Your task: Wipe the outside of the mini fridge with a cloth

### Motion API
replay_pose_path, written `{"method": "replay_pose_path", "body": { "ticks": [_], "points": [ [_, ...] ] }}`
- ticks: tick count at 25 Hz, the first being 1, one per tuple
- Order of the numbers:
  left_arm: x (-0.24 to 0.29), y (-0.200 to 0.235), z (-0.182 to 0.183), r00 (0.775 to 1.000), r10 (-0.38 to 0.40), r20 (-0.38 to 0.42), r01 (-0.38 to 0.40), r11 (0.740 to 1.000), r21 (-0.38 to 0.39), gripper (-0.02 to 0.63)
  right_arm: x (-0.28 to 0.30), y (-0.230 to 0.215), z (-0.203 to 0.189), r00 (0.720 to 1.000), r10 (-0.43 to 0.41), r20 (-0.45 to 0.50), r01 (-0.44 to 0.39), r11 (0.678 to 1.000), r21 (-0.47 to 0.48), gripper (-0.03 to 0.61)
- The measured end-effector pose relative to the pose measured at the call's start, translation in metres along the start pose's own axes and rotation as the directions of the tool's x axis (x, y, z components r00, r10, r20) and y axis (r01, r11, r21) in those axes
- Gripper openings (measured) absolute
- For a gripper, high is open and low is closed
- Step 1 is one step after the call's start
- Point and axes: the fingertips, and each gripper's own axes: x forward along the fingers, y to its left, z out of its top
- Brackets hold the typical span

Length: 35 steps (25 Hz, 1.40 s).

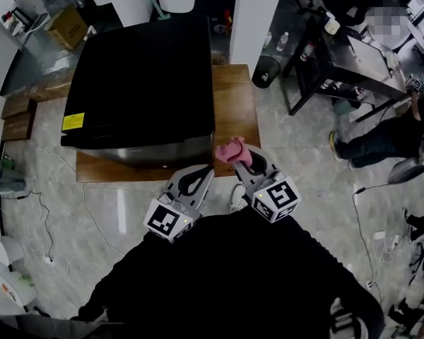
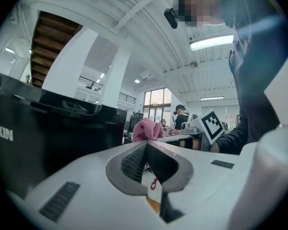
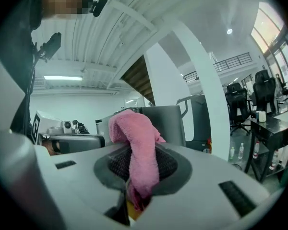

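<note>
The right gripper [image 3: 139,163] pinches the fluffy pink cloth [image 3: 136,137]. The left gripper [image 2: 147,151] is closed and empty. Best press the cloth flat against the boxy black mini fridge [image 1: 141,69].

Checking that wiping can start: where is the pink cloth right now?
The pink terry cloth is pinched in the right gripper, seen in the head view just right of centre, by the front right corner of the black mini fridge.
</note>
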Motion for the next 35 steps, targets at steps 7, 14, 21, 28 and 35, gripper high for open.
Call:
{"method": "replay_pose_path", "body": {
  "ticks": [7,14,21,28,35],
  "points": [
    [0.061,-0.018,0.003,0.988,0.158,-0.002,-0.158,0.987,0.011,0.006,0.004,-0.045,0.011,0.98,0.198,0.013,-0.199,0.98,0.031,0.078],
    [0.088,-0.02,0.008,0.953,0.301,0.034,-0.301,0.953,0.015,0.006,0.021,-0.057,0.018,0.941,0.337,0.016,-0.337,0.941,0.028,0.078],
    [0.096,-0.016,0.01,0.924,0.382,0.032,-0.383,0.924,0.014,0.006,0.042,-0.041,0.031,0.889,0.456,0.033,-0.457,0.89,0.018,0.078],
    [0.095,-0.009,0.008,0.902,0.432,0.028,-0.432,0.902,0.014,0.006,0.058,-0.038,0.029,0.877,0.479,0.038,-0.48,0.877,-0.006,0.078],
    [0.111,0.001,0.009,0.892,0.451,0.032,-0.451,0.892,0.023,0.006,0.083,-0.06,0.031,0.878,0.477,0.047,-0.478,0.878,0.008,0.078]
  ]
}}
